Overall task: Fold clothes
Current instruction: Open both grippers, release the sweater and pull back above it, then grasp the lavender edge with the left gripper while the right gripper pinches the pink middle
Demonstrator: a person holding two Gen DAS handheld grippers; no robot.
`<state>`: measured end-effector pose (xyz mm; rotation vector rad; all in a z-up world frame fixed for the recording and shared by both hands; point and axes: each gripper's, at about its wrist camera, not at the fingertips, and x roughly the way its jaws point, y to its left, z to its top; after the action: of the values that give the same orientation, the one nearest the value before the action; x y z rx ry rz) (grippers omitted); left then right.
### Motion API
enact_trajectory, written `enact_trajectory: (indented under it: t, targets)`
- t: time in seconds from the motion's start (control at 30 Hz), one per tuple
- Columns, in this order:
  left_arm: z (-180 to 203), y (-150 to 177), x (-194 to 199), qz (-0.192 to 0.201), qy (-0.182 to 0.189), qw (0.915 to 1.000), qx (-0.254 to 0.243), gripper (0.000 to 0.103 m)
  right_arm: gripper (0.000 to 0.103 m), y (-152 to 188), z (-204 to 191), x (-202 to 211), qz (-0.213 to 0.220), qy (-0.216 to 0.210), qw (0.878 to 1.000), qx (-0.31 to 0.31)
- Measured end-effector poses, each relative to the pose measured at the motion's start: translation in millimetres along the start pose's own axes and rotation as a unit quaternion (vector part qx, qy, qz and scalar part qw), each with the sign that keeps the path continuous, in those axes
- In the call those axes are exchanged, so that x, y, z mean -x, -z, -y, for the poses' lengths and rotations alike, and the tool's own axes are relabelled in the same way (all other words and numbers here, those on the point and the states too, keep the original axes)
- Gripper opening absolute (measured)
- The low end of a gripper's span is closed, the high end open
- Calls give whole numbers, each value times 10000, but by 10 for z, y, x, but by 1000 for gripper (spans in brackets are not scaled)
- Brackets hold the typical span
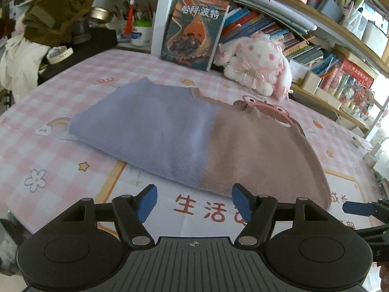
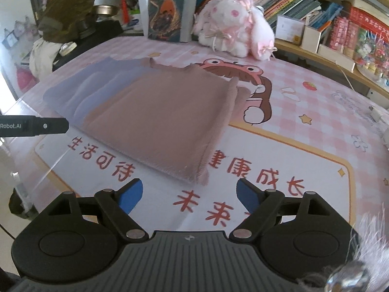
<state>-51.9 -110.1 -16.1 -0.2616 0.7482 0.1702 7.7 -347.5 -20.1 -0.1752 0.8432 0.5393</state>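
A folded garment, lavender (image 1: 145,121) on its left half and dusty pink on its right (image 1: 257,150), lies flat on the pink checked table mat (image 1: 48,146). My left gripper (image 1: 193,202) is open and empty, just short of the garment's near edge. In the right wrist view the same garment (image 2: 155,112) lies ahead, its fringed near corner just beyond my right gripper (image 2: 188,194), which is open and empty. The left gripper's body (image 2: 34,125) shows at the left edge there, and a right fingertip (image 1: 357,208) shows at the right edge of the left wrist view.
A white and pink plush toy (image 2: 233,24) and an upright book (image 1: 194,31) stand at the back of the table before bookshelves (image 1: 316,48). An olive cloth heap (image 1: 58,9) lies on a dark stand at the back left. A charger and cable (image 2: 374,115) lie at the right edge.
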Motion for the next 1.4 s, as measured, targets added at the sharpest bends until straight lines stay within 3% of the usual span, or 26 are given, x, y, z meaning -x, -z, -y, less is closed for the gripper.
enact_trajectory:
  t: [0.13, 0.33, 0.5, 0.67, 0.93, 1.03, 1.17, 1.23, 1.4]
  targets:
    - [-1, -24, -28, -249, -156, 9994, -159, 70, 84, 7, -60, -2, 1, -25, 10000, -30]
    - [-169, -98, -124, -539, -2, 9985, -50, 70, 84, -38, -122, -62, -45, -25, 9997, -237]
    - [-230, -147, -143, -488, -155, 9984, -241, 70, 84, -89, -196, -69, -5, 172, 9994, -315]
    - [-272, -216, -154, -416, 19, 9983, -401, 70, 84, -136, -274, -85, 13, 325, 9987, -386]
    - [-739, -356, -190, -257, 474, 9964, 659, 66, 84, -203, -385, -120, 18, 496, 9974, -530]
    - [-1046, -409, -280, -257, 762, 9830, 1651, 62, 83, -226, -422, -129, 26, 554, 9967, -594]
    - [-1427, -354, -397, -282, 1035, 9494, 2953, 53, 83, -260, -470, -124, 45, 645, 9958, -641]
    - [-1578, -330, -461, -283, 1085, 9367, 3317, 52, 83, -277, -484, -113, 63, 706, 9952, -668]
    - [-1779, -351, -637, -295, 1044, 9194, 3782, 52, 81, -286, -486, -98, 34, 858, 9931, -804]
